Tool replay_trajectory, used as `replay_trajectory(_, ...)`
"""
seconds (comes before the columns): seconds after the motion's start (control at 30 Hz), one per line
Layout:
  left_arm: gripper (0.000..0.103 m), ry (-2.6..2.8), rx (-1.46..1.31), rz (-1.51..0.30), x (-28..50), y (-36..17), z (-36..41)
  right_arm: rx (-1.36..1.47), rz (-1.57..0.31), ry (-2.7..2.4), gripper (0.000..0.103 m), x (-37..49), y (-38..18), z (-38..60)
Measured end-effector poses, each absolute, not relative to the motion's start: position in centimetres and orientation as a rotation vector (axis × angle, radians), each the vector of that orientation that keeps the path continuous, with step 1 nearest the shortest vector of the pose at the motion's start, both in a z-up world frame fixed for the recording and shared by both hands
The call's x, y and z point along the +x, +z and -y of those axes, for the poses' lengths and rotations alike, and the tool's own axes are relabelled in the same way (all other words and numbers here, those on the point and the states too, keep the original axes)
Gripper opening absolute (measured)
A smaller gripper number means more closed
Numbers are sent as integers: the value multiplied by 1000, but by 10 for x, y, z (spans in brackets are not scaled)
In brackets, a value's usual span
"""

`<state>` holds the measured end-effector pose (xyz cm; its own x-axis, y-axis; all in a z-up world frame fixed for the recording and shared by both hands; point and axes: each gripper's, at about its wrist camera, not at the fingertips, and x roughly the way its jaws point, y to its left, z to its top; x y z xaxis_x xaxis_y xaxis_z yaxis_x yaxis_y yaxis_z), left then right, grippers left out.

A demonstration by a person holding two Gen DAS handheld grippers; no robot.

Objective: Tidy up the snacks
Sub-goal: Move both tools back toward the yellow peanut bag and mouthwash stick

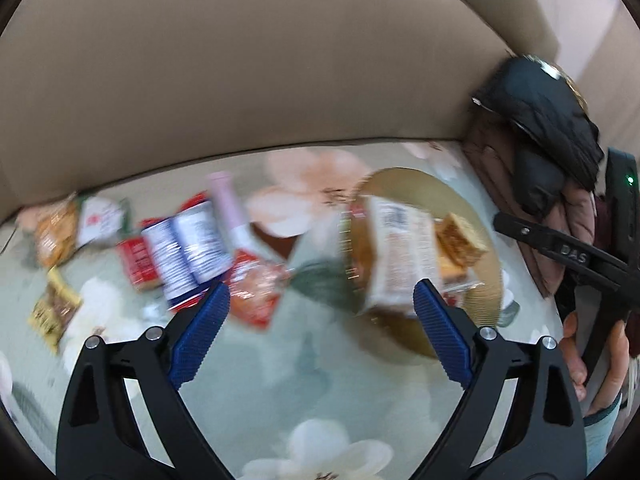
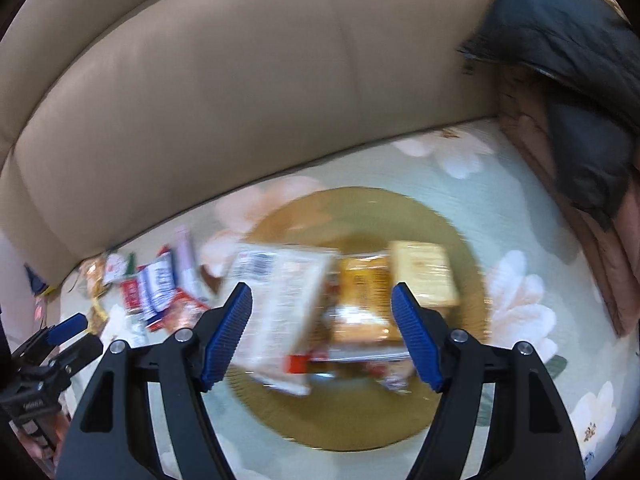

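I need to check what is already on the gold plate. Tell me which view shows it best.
The right wrist view: the gold plate sits nearly centred, its round rim almost whole, with several blurred snack packets lying on it. The left wrist view shows the plate off to the right, partly hidden by a packet and the left gripper.

Right gripper (image 2: 322, 336) over the gold plate (image 2: 360, 424).
I see its jaws spread wide, nothing held, blurred snack packets (image 2: 360, 296) piled below.

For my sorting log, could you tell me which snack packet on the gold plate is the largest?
The white packet at the plate's left; the orange packet and pale yellow packet beside it are smaller.
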<state>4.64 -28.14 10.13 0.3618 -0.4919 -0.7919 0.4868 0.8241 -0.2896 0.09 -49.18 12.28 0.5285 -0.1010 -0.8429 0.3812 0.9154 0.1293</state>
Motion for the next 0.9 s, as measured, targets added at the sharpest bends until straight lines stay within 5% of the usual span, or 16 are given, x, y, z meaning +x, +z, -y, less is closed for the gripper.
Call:
replay_trajectory(0.27, 93, -461, -89, -1006, 46, 86, 170, 227, -1023, -63, 84, 31, 119, 378)
replay_trajectory(0.57, 93, -103, -147, -1132, 38, -1, 45, 74, -1246, 105, 87, 49, 11, 228)
replay_trajectory(0.9, 93, -60, -151, -1187, 35, -51, 10, 135, -1347, -11, 87, 52, -52, 215)
